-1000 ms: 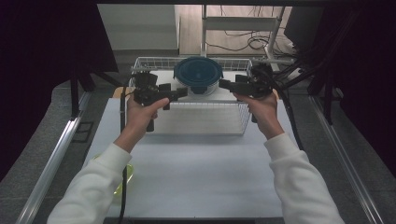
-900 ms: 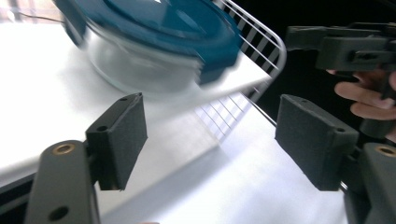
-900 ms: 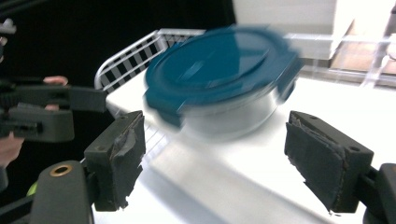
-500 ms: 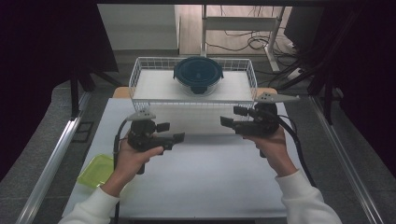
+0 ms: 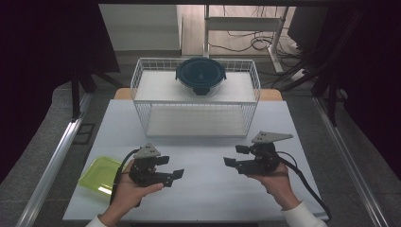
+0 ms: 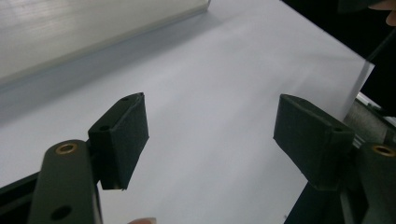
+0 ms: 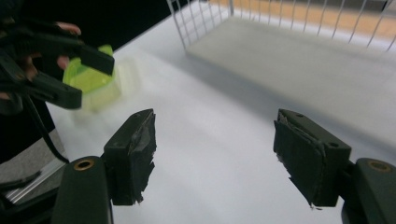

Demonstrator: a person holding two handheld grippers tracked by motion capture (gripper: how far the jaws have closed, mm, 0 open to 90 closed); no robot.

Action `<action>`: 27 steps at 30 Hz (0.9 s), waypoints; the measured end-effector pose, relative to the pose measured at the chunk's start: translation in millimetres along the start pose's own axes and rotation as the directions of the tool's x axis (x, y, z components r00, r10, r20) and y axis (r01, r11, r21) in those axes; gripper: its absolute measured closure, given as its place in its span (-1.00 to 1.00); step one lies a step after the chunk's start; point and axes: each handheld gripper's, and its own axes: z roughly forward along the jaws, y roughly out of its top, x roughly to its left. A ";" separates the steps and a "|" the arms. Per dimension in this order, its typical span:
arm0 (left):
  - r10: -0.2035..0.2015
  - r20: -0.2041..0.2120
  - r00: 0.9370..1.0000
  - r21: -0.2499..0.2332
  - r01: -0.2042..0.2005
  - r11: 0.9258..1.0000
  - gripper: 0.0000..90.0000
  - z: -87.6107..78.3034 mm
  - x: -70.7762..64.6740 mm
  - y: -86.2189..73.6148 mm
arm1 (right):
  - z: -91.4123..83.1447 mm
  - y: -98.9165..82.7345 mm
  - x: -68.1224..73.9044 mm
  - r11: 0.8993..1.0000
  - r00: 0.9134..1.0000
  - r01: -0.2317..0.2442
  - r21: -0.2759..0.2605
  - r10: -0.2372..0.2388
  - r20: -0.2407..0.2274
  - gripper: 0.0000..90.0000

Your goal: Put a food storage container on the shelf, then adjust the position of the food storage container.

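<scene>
While apart, tools [image 5: 179,174] [image 5: 229,161] over bare table [image 5: 208,194]

No writing, label, brand or number can be read anywhere — not on the grippers, the wire basket, the blue-lidded bowl, the green container or the table.

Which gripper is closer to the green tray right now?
Left. The left gripper hovers just right of the green tray at the table's near-left corner; the right gripper is farther right, across the table, jaws apart and empty.
</scene>
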 end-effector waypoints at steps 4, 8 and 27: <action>0.007 -0.015 1.000 0.028 -0.007 1.000 -0.43 5.0 -2.4 -10.3 | 6.8 -13.4 2.1 0.999 1.000 0.010 0.045 -0.011 0.022 -0.35; 0.014 -0.027 1.000 0.050 -0.013 0.999 -0.43 9.4 -3.1 -15.4 | 14.5 -29.2 -0.5 0.995 1.000 -0.002 0.097 0.000 0.026 -0.36; 0.039 -0.057 0.998 0.063 -0.035 0.997 -0.45 10.0 -3.4 -16.9 | 21.0 -46.1 -5.8 0.989 0.999 -0.030 0.146 0.026 0.026 -0.37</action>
